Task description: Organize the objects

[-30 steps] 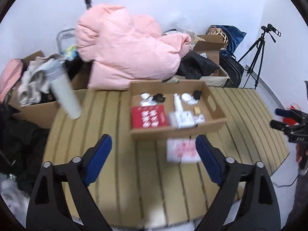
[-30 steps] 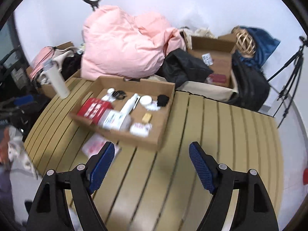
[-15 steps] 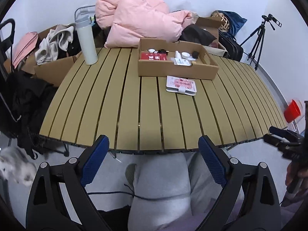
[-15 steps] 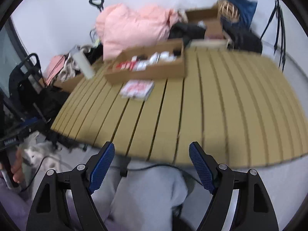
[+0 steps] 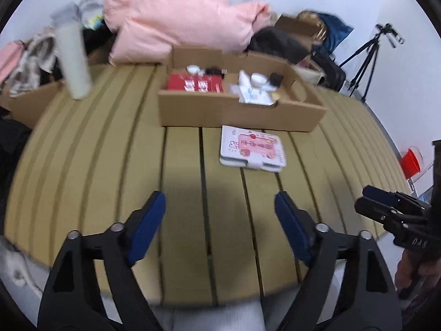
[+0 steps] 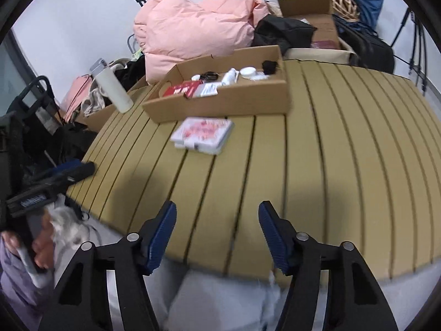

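Left wrist: L gripper (image 5: 220, 207) jaws closing, empty, pink-white packet (image 5: 252, 149) ahead

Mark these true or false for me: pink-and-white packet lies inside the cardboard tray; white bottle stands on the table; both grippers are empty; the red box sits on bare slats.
1. The pink-and-white packet lies inside the cardboard tray. False: it lies on the table in front of the tray.
2. The white bottle stands on the table. True.
3. The left gripper and right gripper are empty. True; their jaws are closing on nothing.
4. The red box sits on bare slats. False: it is inside the tray.
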`<state>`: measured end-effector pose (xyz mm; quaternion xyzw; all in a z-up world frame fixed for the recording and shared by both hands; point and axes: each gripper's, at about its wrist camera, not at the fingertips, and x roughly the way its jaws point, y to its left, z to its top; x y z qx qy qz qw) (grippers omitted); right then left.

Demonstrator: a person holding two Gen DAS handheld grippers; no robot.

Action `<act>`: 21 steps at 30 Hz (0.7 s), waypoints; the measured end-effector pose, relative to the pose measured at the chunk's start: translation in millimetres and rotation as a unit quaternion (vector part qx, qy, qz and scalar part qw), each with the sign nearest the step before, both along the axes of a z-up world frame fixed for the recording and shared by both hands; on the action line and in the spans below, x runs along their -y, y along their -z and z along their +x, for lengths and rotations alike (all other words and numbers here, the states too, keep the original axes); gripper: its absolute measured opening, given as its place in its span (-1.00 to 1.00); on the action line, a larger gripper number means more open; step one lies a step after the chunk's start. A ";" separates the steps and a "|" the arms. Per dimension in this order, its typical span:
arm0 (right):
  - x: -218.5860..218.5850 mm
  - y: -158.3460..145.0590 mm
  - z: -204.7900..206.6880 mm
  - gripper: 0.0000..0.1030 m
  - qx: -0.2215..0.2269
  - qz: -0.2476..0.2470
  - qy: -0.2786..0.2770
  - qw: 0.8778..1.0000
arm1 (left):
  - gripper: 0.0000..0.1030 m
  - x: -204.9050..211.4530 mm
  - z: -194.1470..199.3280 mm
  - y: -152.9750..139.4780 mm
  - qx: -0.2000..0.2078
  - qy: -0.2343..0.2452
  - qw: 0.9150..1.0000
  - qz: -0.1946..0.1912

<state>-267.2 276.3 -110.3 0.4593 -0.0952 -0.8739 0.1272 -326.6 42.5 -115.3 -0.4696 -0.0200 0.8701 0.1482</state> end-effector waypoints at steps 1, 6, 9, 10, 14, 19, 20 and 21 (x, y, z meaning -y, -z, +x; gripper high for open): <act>5.1 6.6 -14.9 0.14 0.001 0.007 0.002 1.000 | 0.36 -3.7 -9.9 7.8 0.008 -0.001 1.000 0.000; 26.4 41.9 -76.9 0.03 0.027 -0.007 0.000 1.000 | 0.19 -29.4 -58.5 40.2 0.026 0.030 0.999 0.019; 31.9 57.4 -103.3 -0.01 0.035 -0.023 0.005 0.999 | 0.17 -36.9 -77.5 50.2 0.027 0.039 0.998 0.030; 32.7 63.0 -112.2 -0.08 0.040 -0.033 0.008 0.999 | 0.12 -38.4 -83.8 54.1 0.029 0.040 0.998 0.034; 34.2 76.1 -132.5 -0.25 0.048 -0.050 0.016 0.997 | -0.24 -36.9 -97.9 67.1 0.054 0.045 0.996 0.059; 39.6 80.2 -140.1 -0.29 0.042 -0.045 0.009 0.998 | -0.39 -30.9 -96.2 67.8 0.042 0.039 0.995 0.078; 39.7 80.1 -141.1 -0.31 0.043 -0.045 0.010 0.998 | -0.43 -30.8 -94.7 66.8 0.039 0.039 0.996 0.074; 39.6 80.3 -141.8 -0.33 0.044 -0.043 0.009 0.998 | -0.51 -30.9 -94.0 65.7 0.038 0.038 0.996 0.071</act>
